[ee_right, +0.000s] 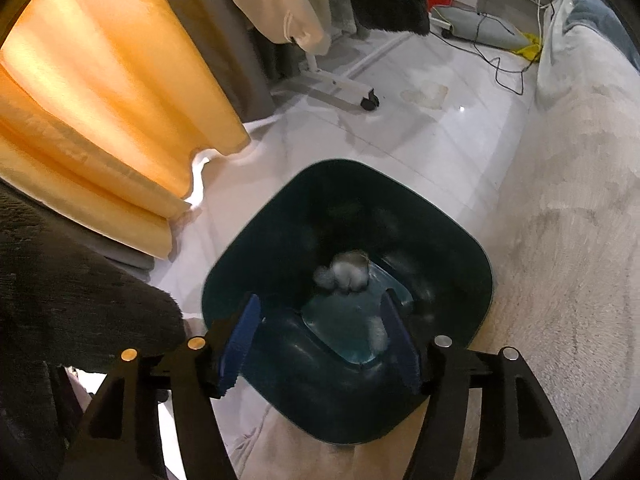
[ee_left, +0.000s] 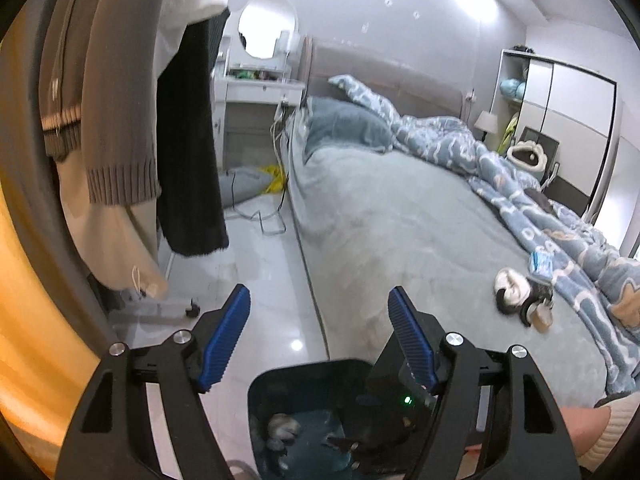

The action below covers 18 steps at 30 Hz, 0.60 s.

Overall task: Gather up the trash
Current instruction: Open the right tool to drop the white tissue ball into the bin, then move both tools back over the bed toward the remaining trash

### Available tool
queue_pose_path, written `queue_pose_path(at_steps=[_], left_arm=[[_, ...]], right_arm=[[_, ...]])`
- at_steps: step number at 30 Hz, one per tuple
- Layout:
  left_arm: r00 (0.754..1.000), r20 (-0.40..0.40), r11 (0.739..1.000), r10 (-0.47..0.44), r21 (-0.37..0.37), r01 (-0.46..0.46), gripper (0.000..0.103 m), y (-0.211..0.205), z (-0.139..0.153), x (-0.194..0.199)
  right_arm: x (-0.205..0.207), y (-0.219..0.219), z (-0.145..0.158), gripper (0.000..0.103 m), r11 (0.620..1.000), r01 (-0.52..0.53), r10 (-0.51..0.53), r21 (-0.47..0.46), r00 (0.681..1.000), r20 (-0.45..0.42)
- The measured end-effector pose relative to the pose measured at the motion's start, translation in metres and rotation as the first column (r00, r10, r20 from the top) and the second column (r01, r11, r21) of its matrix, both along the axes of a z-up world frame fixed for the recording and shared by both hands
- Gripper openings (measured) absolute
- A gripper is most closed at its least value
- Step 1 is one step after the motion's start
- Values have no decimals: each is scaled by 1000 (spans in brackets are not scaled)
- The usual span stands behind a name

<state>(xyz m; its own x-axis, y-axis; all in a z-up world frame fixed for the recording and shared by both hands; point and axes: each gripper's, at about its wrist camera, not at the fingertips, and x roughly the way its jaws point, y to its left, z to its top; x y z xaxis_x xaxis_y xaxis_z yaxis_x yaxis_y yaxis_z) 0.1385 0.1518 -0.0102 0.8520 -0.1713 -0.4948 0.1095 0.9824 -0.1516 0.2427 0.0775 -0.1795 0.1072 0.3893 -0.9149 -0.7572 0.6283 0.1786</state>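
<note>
A dark teal trash bin stands on the white floor beside the bed. Crumpled whitish trash lies in its bottom. My right gripper is open and empty directly above the bin's mouth. My left gripper is open and empty above the floor at the bed's edge, with the bin below it. The right gripper's black body shows in the left wrist view over the bin. On the bed lie a white-and-black bundle and a small blue packet.
The bed with a grey sheet and a blue patterned quilt fills the right. A wheeled clothes rack with hanging garments stands left, by an orange curtain. Cables lie on the floor near a white dressing table.
</note>
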Motion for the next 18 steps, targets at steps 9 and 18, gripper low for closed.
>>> queue_pose_path(at_steps=[9,18], left_arm=[[998,67,1000,15,17,-16,75,-24,14,0],[995,99,1000,6,26,-8,77,-62,21,3]], right_arm=[[2,-22,36,66,996,26,-32,82,996,80],[6,-72,72,68,983,98,-126,157,976,176]])
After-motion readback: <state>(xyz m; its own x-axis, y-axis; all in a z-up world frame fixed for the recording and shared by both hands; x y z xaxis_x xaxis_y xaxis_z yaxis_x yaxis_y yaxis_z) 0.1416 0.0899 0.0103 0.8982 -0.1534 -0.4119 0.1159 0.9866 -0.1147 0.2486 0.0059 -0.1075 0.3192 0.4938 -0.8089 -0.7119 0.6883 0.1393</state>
